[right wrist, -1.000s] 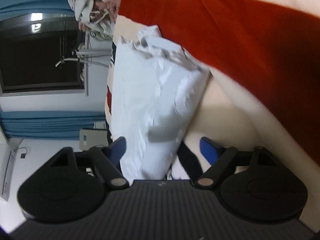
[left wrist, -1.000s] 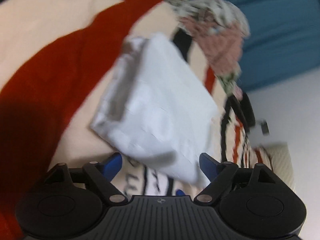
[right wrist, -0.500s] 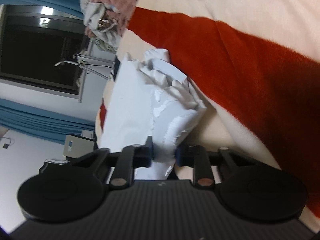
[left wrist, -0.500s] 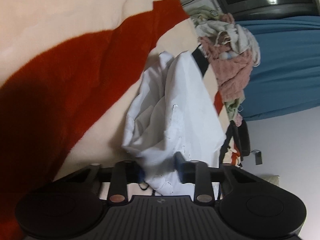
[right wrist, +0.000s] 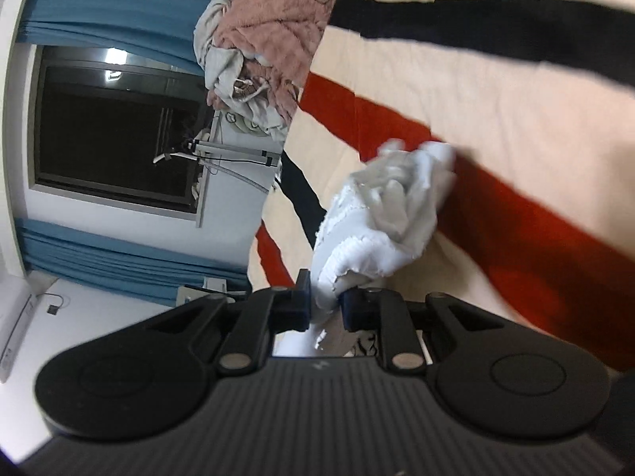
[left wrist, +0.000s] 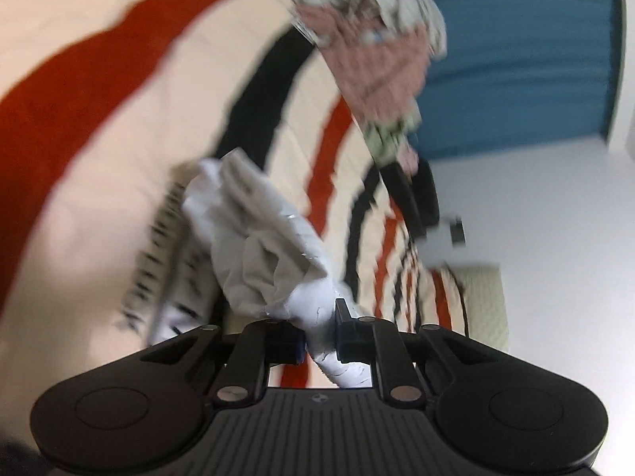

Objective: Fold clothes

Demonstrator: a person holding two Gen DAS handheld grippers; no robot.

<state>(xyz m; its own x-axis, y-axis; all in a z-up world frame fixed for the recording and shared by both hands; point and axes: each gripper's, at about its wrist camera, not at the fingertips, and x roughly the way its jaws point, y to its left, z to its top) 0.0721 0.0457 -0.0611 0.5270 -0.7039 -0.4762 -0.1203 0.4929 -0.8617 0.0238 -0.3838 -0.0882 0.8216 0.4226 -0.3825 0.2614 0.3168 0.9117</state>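
Lifting: white garment bunched, off the striped blanket now.
Left gripper: jaws just closed, pinching cloth.
Right gripper: same, clamped on cloth.
Meaning: fold likely starting.

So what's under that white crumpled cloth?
Under the white crumpled cloth lies the cream blanket with red and black stripes. The blanket's printed black marks run beneath the cloth, so part of them is covered.
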